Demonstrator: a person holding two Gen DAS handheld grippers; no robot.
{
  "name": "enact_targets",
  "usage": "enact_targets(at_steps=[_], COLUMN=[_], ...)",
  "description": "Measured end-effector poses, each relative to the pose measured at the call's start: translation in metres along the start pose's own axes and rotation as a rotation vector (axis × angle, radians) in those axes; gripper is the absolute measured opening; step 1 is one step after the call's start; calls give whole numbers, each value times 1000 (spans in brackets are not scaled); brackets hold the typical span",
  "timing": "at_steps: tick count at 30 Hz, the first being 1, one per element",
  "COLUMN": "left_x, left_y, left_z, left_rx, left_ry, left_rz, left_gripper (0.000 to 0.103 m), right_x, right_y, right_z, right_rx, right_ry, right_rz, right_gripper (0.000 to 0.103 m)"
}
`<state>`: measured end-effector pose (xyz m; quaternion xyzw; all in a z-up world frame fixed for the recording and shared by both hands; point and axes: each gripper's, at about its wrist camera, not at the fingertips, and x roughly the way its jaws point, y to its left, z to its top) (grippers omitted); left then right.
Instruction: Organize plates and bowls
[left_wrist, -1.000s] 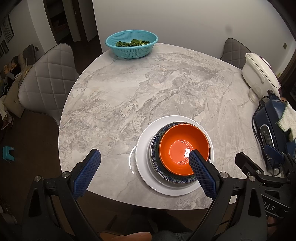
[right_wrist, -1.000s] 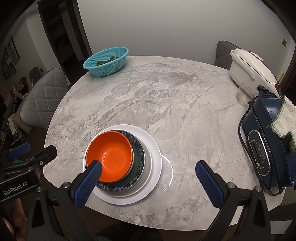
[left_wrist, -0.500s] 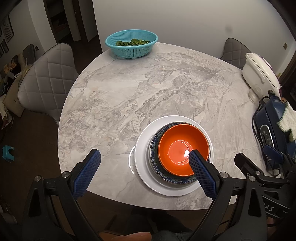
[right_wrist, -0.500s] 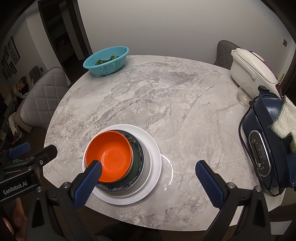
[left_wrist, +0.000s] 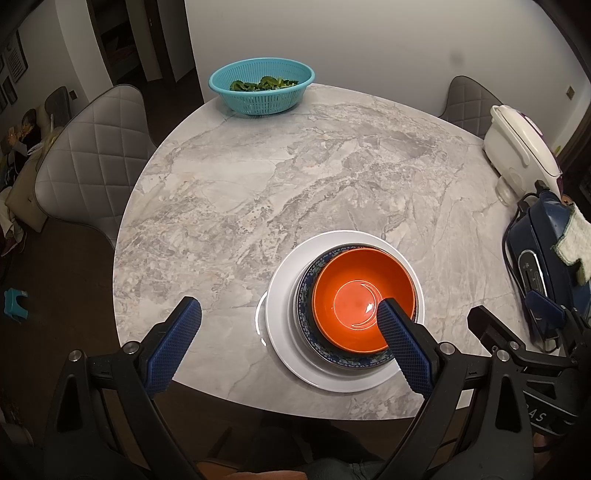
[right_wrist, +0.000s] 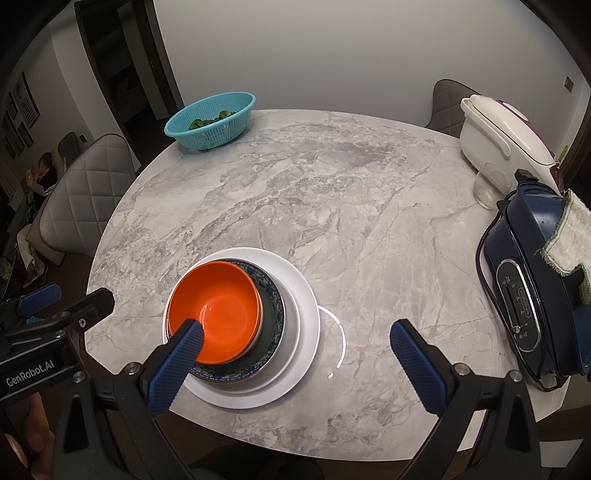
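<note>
Three dishes sit stacked near the marble counter's (left_wrist: 258, 192) front edge: an orange bowl (left_wrist: 360, 297) inside a blue-patterned bowl (left_wrist: 304, 284) on a white plate (left_wrist: 282, 306). Both the left gripper (left_wrist: 288, 332) and right gripper (right_wrist: 295, 350) hover spread wide, holding nothing, above that edge.

1. Dark patterned bowl (right_wrist: 274, 308): largely covered by the orange bowl (left_wrist: 360, 297).
2. Blue appliance (right_wrist: 535, 280): right side cut by frame edge, top partly under a cloth (right_wrist: 569, 236).
3. Control-panel lettering: too small to read.
</note>
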<state>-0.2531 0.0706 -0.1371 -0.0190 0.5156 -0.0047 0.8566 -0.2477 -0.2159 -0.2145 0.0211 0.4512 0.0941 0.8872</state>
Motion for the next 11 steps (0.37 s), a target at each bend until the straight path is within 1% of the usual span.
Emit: enact_targets(at_steps=[6,11], left_x=[-1,0], left_y=[-4,-7], left_z=[-3,-1], left_rx=[3,4], left_ry=[-22,-20], left_rz=[10,7], left_gripper=[97,97], right_x=[3,4], right_y=[1,0], right_z=[-4,-4], right_rx=[-2,-2], right_ry=[3,4], right_rz=[0,1], right_gripper=[103,103])
